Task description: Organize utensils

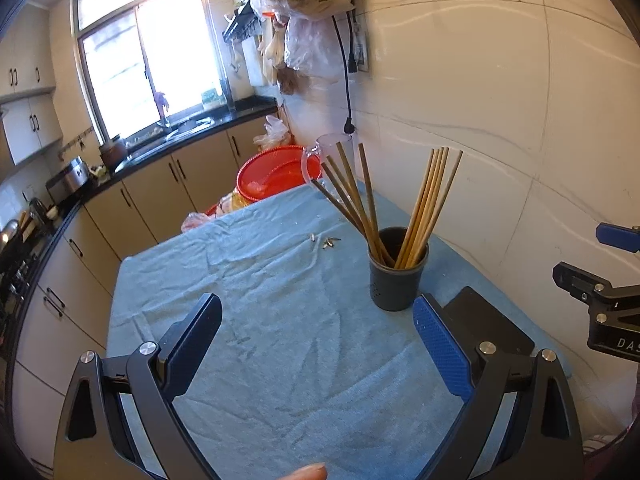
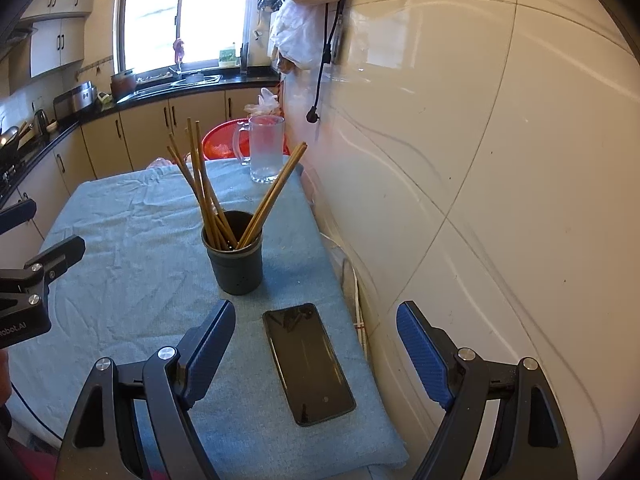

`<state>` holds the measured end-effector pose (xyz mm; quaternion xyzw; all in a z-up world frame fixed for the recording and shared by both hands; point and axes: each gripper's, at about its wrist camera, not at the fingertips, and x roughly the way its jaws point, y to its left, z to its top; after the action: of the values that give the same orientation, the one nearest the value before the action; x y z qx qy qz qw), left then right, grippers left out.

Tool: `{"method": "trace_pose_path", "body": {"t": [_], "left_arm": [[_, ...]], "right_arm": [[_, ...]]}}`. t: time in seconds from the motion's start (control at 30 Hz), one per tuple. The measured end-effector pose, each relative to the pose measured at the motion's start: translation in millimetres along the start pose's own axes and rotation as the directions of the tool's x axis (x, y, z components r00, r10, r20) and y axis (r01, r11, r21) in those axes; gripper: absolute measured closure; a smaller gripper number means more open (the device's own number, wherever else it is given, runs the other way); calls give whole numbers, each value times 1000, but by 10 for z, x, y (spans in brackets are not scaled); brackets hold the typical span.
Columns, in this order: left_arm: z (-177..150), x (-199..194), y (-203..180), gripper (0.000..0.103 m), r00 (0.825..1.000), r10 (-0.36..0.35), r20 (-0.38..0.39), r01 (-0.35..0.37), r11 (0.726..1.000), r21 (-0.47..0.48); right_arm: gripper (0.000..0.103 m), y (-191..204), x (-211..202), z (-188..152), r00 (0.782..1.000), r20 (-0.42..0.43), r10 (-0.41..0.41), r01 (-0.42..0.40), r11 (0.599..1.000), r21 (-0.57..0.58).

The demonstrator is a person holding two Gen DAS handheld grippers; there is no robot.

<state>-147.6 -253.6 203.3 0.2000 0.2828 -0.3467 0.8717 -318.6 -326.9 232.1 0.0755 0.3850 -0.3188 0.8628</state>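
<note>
Right wrist alone shows the whole phone (image 2: 309,364) and mug (image 2: 264,148).

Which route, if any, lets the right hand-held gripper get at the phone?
Probably straight ahead: the right hand-held gripper is open, and the phone lies flat on the blue cloth between its fingers, uncovered.

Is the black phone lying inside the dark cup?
No, the flat black phone lies on the blue cloth, in front of the dark cup.

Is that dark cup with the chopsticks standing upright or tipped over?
Upright. The dark cup stands on its base on the blue cloth, its mouth facing up, with the chopsticks leaning against its rim.
</note>
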Motion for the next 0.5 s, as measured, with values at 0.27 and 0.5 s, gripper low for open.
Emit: {"method": "trace_pose_path", "body": {"t": [0.27, 0.5], "left_arm": [[-6, 4, 35, 7, 1000, -12, -4, 12, 1000, -14], [-43, -29, 24, 7, 1000, 2, -7, -2, 1000, 0]], "right_arm": [[17, 30, -12, -4, 1000, -4, -1, 1, 1000, -1], [17, 58, 1, -24, 1000, -9, 5, -5, 1000, -5]]}}
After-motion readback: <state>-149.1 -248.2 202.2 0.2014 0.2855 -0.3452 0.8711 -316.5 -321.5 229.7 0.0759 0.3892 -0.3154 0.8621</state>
